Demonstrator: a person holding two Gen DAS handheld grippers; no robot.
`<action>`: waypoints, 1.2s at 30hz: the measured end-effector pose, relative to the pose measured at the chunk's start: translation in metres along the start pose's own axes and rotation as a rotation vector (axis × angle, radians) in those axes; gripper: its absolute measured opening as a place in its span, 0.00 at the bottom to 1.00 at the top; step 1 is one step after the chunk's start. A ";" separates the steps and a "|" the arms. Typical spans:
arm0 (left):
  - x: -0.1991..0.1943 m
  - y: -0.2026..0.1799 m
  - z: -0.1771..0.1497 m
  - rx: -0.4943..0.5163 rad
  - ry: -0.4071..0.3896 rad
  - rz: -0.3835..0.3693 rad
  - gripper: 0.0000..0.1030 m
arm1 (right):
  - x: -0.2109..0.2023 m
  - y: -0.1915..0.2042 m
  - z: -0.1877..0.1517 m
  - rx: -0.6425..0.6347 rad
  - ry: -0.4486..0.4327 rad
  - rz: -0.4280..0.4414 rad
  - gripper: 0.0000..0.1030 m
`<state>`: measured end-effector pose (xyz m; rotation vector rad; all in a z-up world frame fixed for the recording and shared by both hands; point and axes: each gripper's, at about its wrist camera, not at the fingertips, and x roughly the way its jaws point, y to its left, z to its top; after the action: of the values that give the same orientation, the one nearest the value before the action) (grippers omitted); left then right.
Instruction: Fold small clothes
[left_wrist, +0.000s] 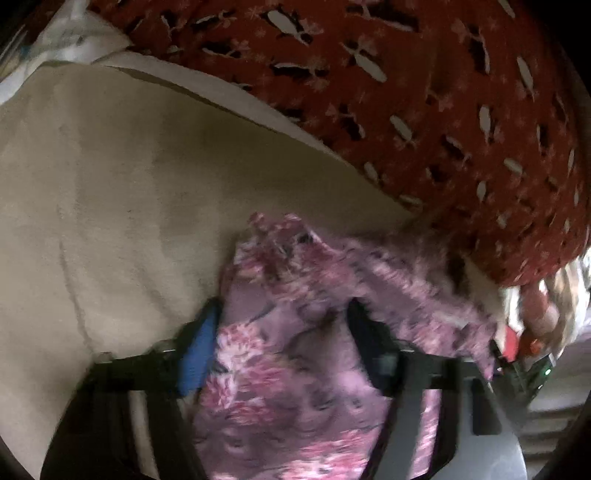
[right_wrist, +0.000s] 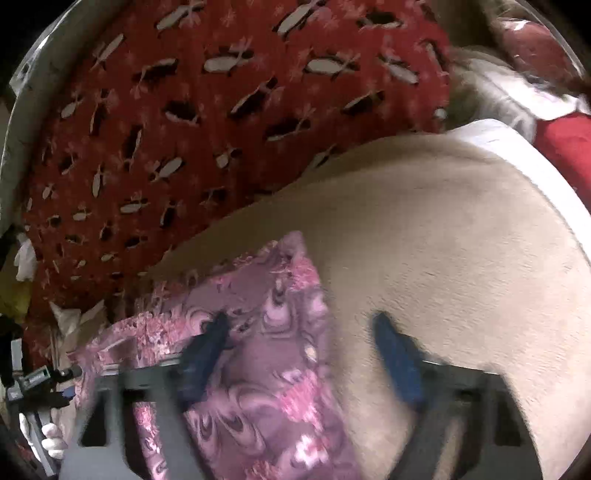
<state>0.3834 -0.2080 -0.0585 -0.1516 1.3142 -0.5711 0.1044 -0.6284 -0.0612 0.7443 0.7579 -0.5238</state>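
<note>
Pink flowered cloth (left_wrist: 295, 332) fills the gap between the left gripper (left_wrist: 284, 347) fingers, which stand wide apart; whether they pinch any of it I cannot tell, as the picture is blurred. It lies bunched on the tan blanket (left_wrist: 110, 184), at the edge nearest the red patterned bedspread (left_wrist: 406, 92), probably so it can be spread flat there. On the right gripper (right_wrist: 303, 354), the fingers also gape, one over the cloth (right_wrist: 258, 350) and the other over bare blanket (right_wrist: 461, 240), apparently straddling its side edge, ready to take it for a fold.
</note>
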 end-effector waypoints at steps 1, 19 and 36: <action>0.000 -0.004 -0.001 0.009 0.000 0.020 0.20 | -0.001 0.002 0.001 -0.012 -0.005 0.024 0.03; -0.040 0.007 -0.034 -0.055 -0.093 -0.034 0.10 | -0.060 -0.028 -0.009 0.076 -0.136 0.169 0.16; -0.021 -0.033 -0.181 0.117 0.016 0.173 0.59 | -0.080 -0.015 -0.125 0.031 0.041 0.091 0.41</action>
<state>0.2003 -0.1880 -0.0743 0.0620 1.2911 -0.5008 -0.0081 -0.5298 -0.0682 0.8167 0.7515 -0.4404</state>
